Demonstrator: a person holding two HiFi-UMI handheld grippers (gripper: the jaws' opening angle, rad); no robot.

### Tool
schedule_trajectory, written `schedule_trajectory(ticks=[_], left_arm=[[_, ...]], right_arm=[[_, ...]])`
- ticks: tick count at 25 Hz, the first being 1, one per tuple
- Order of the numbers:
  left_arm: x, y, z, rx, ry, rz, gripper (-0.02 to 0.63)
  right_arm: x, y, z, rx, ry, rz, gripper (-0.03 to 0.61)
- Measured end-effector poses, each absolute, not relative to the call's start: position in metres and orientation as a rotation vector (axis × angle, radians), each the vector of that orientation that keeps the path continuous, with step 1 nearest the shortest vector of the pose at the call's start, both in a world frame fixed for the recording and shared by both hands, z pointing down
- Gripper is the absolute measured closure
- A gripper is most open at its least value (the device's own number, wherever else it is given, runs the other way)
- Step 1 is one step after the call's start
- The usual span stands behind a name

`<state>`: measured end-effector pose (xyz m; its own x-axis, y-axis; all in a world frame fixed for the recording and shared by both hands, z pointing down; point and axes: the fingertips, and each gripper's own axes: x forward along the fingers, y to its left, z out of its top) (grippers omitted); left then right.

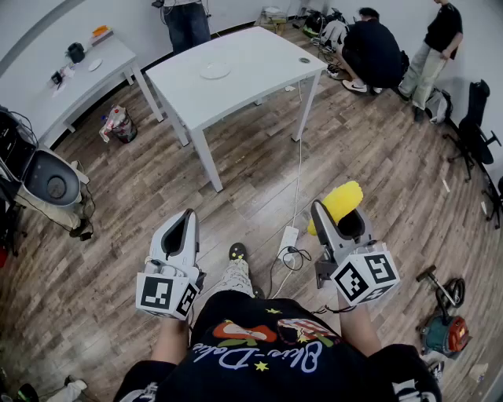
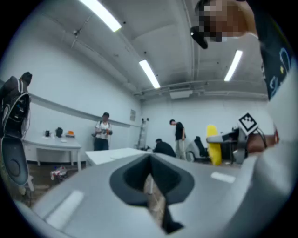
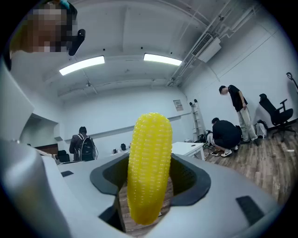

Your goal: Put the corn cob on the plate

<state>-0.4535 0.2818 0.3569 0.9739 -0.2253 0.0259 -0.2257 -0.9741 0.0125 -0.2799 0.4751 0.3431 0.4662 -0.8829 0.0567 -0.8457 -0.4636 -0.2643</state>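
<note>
The corn cob [image 3: 149, 172] is off the ground, folks. It's bright yellow, standing upright and clamped at its lower half by the right gripper [image 3: 149, 190]. Those jaws are spread wide, one pressing on each side of the cob. In the head view, the corn cob [image 1: 339, 202] pokes out past the tips of the right gripper [image 1: 338, 218], out over the wooden floor [image 1: 377, 157].

Over on the other side, the left gripper [image 1: 182, 224] is level with it. The left gripper view shows its jaws drawn together to a thin slit, with nothing between them, just floor showing through.

The plate [image 1: 214, 71] is small, white and bare. It sits on the white table [image 1: 267, 55] at the far side of the room, well apart from the cob.

A power strip [image 1: 288, 239] lies on the floor between the grippers and the table, with its cable running off toward a table leg. A second table [image 1: 78, 78] stands along the left wall with small items on it. Beyond the white table, one person [image 1: 187, 22] stands behind it, another person [image 1: 373, 51] crouches to the right, and a third person [image 1: 440, 39] stands just beside the one crouching.
</note>
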Motion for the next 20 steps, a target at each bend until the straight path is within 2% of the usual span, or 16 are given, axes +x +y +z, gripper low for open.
schedule_trajectory(ticks=[9,20], left_arm=[[-0.363,0.232,0.365,3.098,-0.267,0.014,0.623],[-0.216,0.115,0.361,3.066,-0.272,-0.053,0.623]], right_arm=[[-0.205,0.422,0.343,-2.518,1.479,-0.262,0.307],[-0.071,0.310,0.334,-2.532,1.498,-0.273,0.307]])
